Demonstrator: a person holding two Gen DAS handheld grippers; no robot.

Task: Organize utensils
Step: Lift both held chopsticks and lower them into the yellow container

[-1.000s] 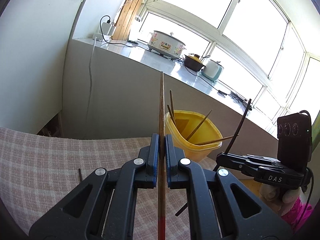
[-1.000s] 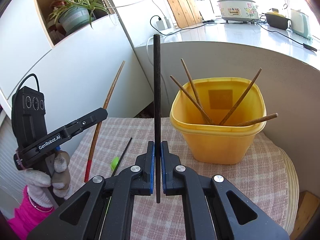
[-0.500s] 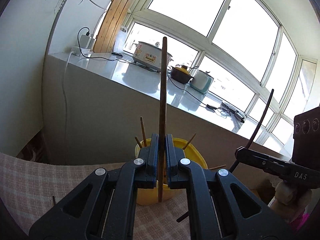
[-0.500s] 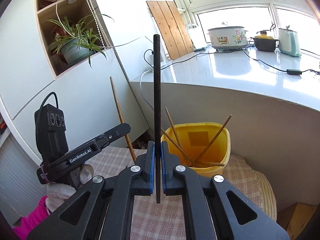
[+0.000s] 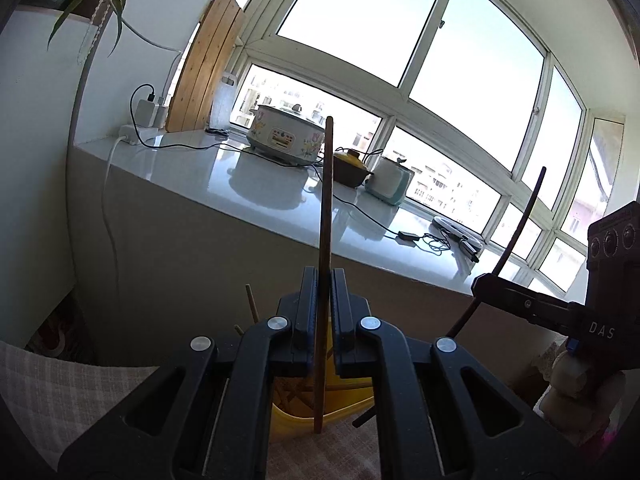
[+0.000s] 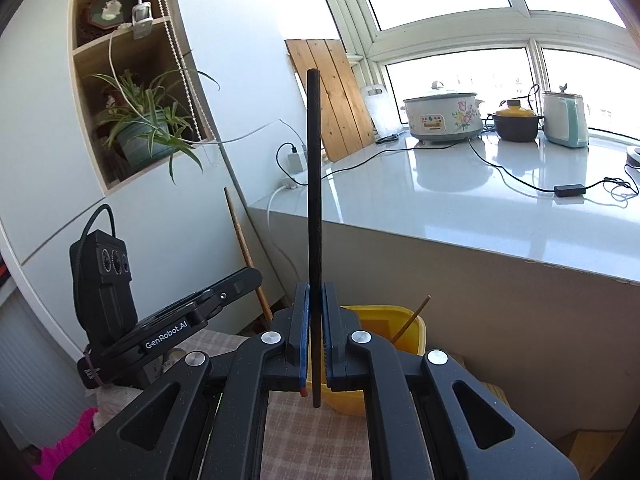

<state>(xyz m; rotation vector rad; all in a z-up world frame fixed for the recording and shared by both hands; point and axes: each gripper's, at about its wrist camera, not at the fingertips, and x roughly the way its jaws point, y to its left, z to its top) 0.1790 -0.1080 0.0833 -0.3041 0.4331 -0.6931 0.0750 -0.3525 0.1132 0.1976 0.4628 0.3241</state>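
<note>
slow cooker (image 6: 442,116) | brown pot (image 6: 516,124) | kettle (image 6: 565,120) | spider plant (image 6: 148,128)

surface: checked cloth (image 6: 320,436) | on it — yellow tub (image 6: 414,330) holding chopsticks (image 6: 412,317)

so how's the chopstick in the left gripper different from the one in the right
The brown chopstick in the left gripper is reddish-brown wood; the black chopstick in the right gripper is black. The black one looks a little thicker. Both stand roughly upright, each clamped between shut jaws, above the yellow bin.
</note>
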